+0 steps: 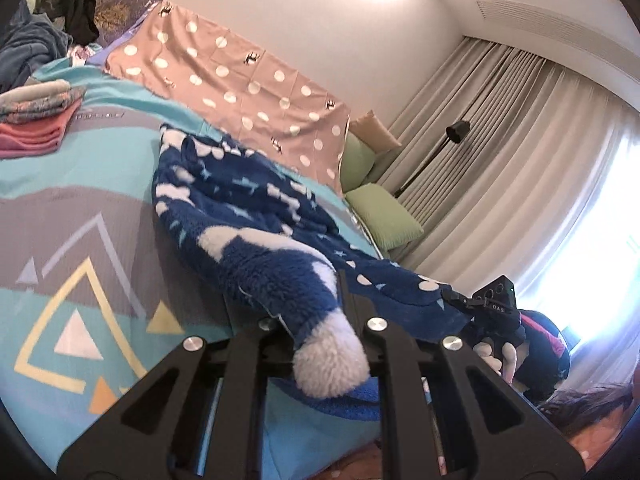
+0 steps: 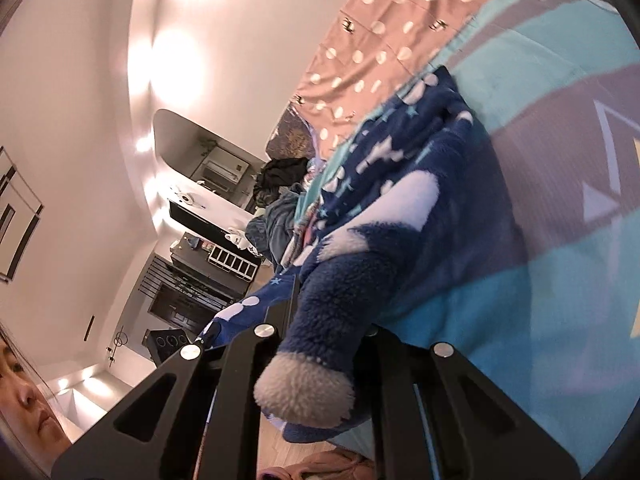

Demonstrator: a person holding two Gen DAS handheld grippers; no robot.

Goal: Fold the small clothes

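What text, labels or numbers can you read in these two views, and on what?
"DAS": white letters on the black tracker unit atop the far tool, left wrist view.
Unreadable: a blurred line of dark print on the grey band of the teal geometric bedspread, beside the stack of folded clothes.
Nothing readable on the navy fleece garment or in the right wrist view.

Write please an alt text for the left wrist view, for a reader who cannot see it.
The left gripper is shut on the white cuff of a blue fleece garment that trails across a turquoise patterned bedspread. Folded clothes are stacked at far left, and the right gripper holds the garment's other end.
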